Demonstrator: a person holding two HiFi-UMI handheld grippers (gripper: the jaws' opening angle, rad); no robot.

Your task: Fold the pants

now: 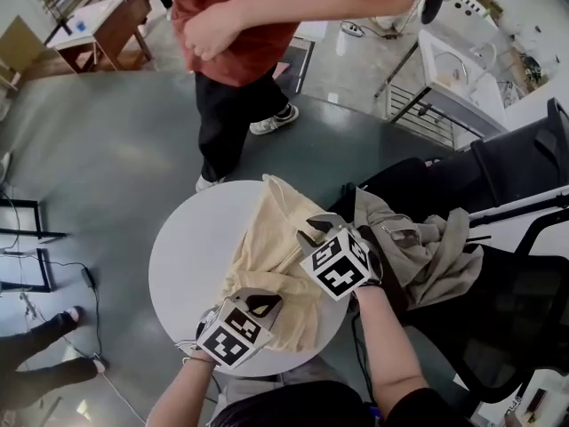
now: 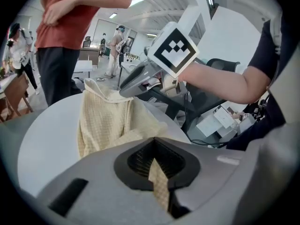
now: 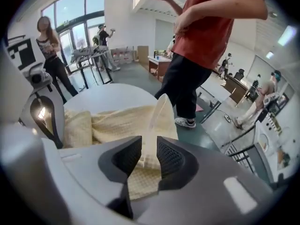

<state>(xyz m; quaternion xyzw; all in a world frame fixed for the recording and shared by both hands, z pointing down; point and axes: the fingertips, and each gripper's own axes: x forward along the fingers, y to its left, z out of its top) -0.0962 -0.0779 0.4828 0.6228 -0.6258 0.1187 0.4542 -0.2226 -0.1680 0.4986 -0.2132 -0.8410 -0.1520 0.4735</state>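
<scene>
Over the table (image 1: 182, 256), left claw (image 2: 161, 175) tight on pants (image 2: 105, 121), right claw (image 3: 148, 156) ajar.

Cream waffle-knit pants (image 1: 267, 256) are lying on the round white table (image 1: 191, 256), with the left gripper (image 1: 260, 303) sitting at their near edge and the right gripper (image 1: 313, 231) over their right side. A crumpled grey garment (image 1: 436, 256) is resting on the black mesh chair (image 1: 516, 310) further right.

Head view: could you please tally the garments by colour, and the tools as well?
Cream pants: 1
Grey garment: 1
Tools: 2 (left tool, right tool)
Total: 4
</scene>
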